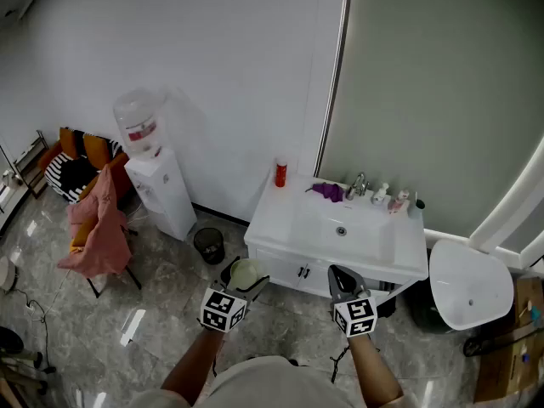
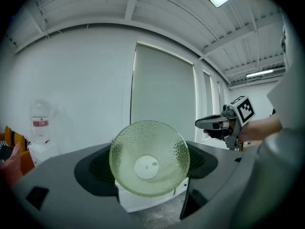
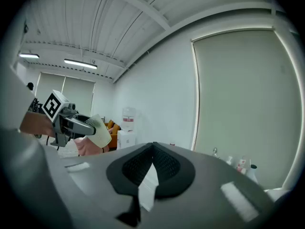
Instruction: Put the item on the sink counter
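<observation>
Pale marbled floor and a white wall are seen around a white sink cabinet, whose surface [image 1: 285, 204] carries a red bottle [image 1: 280, 173], a purple cloth [image 1: 329, 191], a faucet [image 1: 359, 184] and a few small bottles [image 1: 389, 198] behind the basin [image 1: 340, 228]. A black bin [image 1: 209, 245] is set on the floor just beside the cabinet; its contents cannot be made out. The bowl [image 2: 149, 159] is of clear, pale green glass, dimpled all over, with a smooth round base. It is held on edge in the air, short of the cabinet front. It is pinched by the left gripper [image 1: 244, 280], whose jaws are spread wide, one on each side of the rim. The right gripper [image 3: 153, 144] is held beside it, jaws pressed together on nothing.
</observation>
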A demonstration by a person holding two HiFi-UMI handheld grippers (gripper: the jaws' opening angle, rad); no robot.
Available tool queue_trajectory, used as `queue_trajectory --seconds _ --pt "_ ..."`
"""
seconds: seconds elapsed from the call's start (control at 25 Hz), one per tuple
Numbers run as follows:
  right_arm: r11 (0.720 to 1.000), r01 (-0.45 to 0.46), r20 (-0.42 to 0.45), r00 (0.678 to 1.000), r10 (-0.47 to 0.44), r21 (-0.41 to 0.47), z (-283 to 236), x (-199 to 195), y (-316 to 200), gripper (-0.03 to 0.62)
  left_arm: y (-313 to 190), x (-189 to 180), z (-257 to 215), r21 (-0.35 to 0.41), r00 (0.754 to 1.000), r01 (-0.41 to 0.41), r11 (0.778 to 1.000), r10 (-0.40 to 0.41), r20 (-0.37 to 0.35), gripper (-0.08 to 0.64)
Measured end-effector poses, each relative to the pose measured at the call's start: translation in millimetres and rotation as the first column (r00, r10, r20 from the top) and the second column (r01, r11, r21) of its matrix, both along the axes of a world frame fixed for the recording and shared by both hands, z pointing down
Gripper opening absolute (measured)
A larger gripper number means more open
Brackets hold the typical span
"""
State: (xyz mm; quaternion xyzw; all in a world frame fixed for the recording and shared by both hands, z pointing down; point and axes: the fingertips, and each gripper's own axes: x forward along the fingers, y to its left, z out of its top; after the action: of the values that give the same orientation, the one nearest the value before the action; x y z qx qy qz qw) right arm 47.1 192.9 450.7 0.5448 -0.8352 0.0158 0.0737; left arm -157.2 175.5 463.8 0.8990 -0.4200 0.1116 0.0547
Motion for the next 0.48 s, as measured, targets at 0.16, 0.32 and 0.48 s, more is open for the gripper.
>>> queue_trajectory --seconds 0.16,0.32,0.48 --pt "1.000 0.005 0.002 1.000 -0.005 0.003 -1.1 -4.1 -3.7 0.011 -3.2 -1.5 -1.5 0.005 1.000 -0.003 1.000 0.003 0.003 0.403" --pt "1.000 0.001 0.015 1.000 -0.001 -0.004 -0.5 -8.3 -2.9 0.011 -1.7 -4.1 -0.7 0.002 1.000 -0.008 1.000 0.008 0.000 0.403" --pt "1.000 -0.006 0.031 1.000 0.007 -0.022 5.0 -10.5 -2.3 0.011 1.0 -3.8 1.0 0.002 1.000 -0.024 1.000 0.024 -0.005 0.403"
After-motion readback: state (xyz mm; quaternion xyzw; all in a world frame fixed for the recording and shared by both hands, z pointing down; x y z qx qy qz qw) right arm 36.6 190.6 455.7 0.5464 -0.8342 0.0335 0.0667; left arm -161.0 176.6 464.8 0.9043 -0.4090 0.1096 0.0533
